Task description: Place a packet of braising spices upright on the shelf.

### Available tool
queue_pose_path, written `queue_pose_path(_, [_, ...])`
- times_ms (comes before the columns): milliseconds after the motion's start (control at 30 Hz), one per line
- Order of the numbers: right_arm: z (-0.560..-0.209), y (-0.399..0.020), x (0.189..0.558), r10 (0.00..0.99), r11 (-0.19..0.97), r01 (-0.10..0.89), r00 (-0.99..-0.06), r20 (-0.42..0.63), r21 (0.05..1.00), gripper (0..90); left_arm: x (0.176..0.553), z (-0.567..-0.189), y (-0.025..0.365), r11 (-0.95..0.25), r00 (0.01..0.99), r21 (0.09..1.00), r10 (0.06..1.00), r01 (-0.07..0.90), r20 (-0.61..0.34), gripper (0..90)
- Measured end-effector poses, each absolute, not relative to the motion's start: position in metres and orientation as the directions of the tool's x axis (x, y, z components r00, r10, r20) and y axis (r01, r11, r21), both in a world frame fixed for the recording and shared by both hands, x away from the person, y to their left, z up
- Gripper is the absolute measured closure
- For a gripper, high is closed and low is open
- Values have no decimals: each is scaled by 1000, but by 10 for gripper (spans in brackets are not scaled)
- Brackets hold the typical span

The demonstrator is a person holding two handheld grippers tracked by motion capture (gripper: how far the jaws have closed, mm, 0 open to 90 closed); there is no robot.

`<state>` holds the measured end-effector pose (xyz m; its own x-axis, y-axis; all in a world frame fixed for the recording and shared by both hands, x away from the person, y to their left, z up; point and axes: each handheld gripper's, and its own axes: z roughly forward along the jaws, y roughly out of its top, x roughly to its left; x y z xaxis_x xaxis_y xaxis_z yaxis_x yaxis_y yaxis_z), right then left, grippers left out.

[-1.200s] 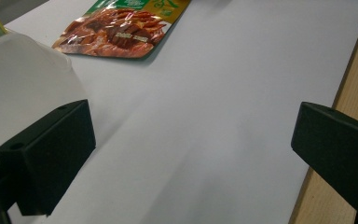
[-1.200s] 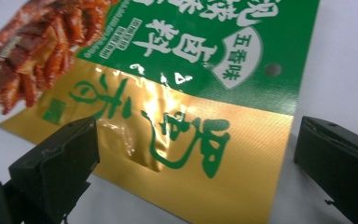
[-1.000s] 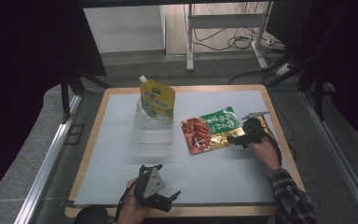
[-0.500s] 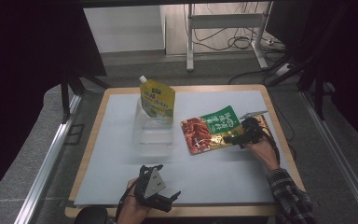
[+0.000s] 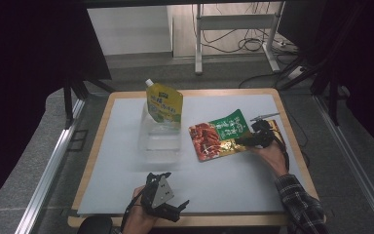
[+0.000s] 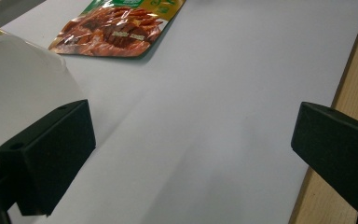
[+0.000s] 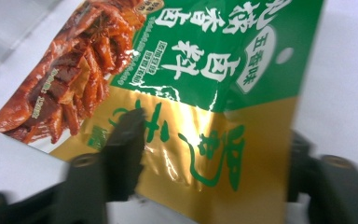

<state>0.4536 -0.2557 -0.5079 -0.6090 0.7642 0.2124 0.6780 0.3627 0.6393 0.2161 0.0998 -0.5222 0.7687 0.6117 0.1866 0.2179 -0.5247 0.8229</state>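
A red, green and gold snack pouch (image 5: 220,139) lies on the white mat right of centre. My right gripper (image 5: 247,140) is at its gold right end. In the right gripper view the pouch (image 7: 191,70) runs between the jaws: the left fingertip (image 7: 128,135) lies over the gold part and the right one sits behind the pouch's edge. The jaws have just been closing on it, with a gap still showing. My left gripper (image 5: 177,210) rests open near the front edge, and its own view (image 6: 191,144) has only mat between the jaws.
A clear plastic container (image 5: 160,136) stands mid-table with a yellow spouted pouch (image 5: 164,105) propped at its far side. The container's pale wall (image 6: 18,70) sits just left of my left jaw. The wooden table rim (image 6: 354,93) runs along the right.
The right gripper's jaws have narrowed around the pouch's gold end, and that end has lifted slightly. The left gripper has not moved.
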Motion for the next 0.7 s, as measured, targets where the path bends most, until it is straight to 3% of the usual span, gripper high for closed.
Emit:
queue_pose_path(100, [-504, -254, 452, 767, 369, 659, -614, 186, 656, 598, 216, -522, 100, -525, 769, 823, 611, 217, 188, 0])
queue_pose_path(267, [-502, -257, 454, 776, 329, 668, -594, 211, 668, 667, 216, -522, 100, -526, 769, 822, 611, 217, 188, 0])
queue_pose_path(467, [-500, -259, 454, 789, 317, 671, -579, 207, 670, 850, 216, -522, 99, -527, 768, 822, 612, 217, 190, 0])
queue_pose_path(700, [-497, -254, 450, 792, 361, 637, -595, 136, 682, 888, 216, -523, 99, -530, 767, 820, 611, 216, 194, 0])
